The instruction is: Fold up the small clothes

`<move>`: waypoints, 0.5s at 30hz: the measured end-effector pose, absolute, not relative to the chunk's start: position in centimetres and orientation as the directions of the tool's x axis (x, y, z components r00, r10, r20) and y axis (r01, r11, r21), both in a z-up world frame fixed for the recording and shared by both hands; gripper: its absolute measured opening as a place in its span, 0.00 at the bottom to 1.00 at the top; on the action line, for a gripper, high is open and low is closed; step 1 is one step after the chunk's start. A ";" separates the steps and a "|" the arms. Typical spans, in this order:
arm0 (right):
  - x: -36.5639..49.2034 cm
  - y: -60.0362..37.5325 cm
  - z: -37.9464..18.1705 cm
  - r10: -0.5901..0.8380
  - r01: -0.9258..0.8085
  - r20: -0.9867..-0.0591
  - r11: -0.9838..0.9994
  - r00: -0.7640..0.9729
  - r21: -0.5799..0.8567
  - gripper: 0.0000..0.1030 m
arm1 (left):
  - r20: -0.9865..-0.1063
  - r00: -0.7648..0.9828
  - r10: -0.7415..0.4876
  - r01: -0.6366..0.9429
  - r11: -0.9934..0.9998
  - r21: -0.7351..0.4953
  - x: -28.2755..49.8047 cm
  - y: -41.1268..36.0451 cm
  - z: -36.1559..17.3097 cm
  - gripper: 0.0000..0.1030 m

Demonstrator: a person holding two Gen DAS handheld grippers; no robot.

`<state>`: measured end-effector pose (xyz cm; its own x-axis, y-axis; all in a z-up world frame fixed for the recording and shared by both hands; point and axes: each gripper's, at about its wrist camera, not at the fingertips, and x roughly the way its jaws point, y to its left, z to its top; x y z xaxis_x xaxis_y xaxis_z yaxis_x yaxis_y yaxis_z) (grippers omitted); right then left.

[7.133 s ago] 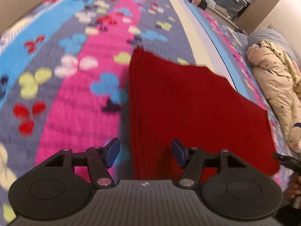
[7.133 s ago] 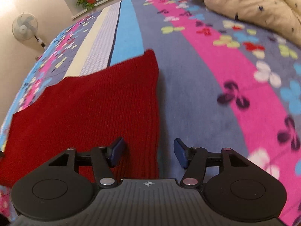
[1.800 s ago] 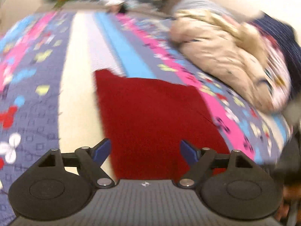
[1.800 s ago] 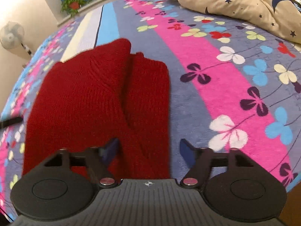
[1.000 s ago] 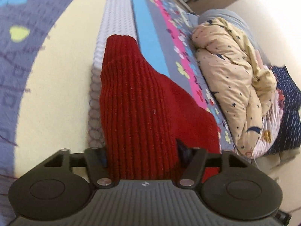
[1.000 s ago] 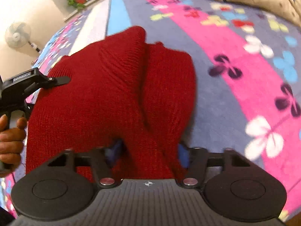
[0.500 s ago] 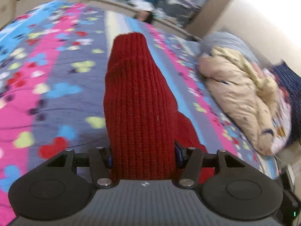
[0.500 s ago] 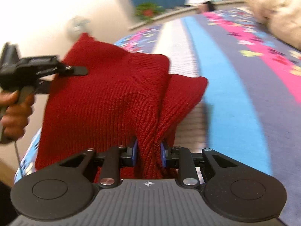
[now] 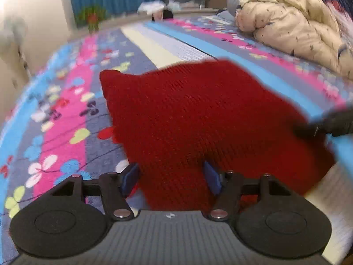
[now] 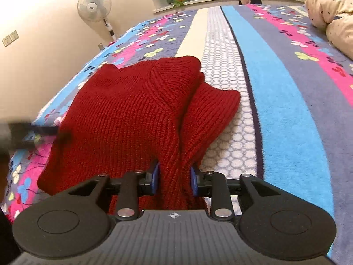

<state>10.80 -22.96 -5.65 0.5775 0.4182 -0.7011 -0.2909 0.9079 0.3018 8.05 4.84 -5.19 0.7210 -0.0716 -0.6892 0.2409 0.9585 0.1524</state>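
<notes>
Half a second ago bunched upright in the left gripper [image 9: 171,180], the red sweater [image 9: 198,119] now spreads across the striped blanket [image 9: 66,114]; its fingers have just widened, with the knit between them. From the right, the right gripper [image 10: 173,182] pinches a gathered fold, its fingers having just eased slightly.

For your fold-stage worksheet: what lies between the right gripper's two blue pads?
In the right wrist view, a bunched fold of the red knit garment fills the gap in the right gripper, touching both pads; nothing else lies there.
</notes>
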 end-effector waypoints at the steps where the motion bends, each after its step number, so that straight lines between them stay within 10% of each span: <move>1: 10.5 -22.7 -5.6 0.409 -0.291 -0.706 0.912 0.578 0.290 0.35 | -0.684 0.727 -0.065 0.217 0.966 0.139 7.9 4.4 -4.0 0.66; 5: 8.7 -22.7 -4.6 0.365 -0.277 -0.689 0.930 0.626 0.240 0.36 | -0.565 0.813 -0.141 0.224 0.971 0.080 4.2 4.5 -0.3 0.61; 8: 8.1 -22.5 -5.0 0.316 -0.292 -0.723 0.942 0.614 0.164 0.36 | -0.816 0.571 -0.092 0.298 0.949 0.102 4.4 3.9 -6.2 0.65; 15: 5.4 -22.8 -3.9 0.187 -0.211 -0.774 0.975 0.604 0.071 0.50 | -0.660 0.749 -0.048 0.176 0.976 0.128 -1.7 2.9 -0.2 0.88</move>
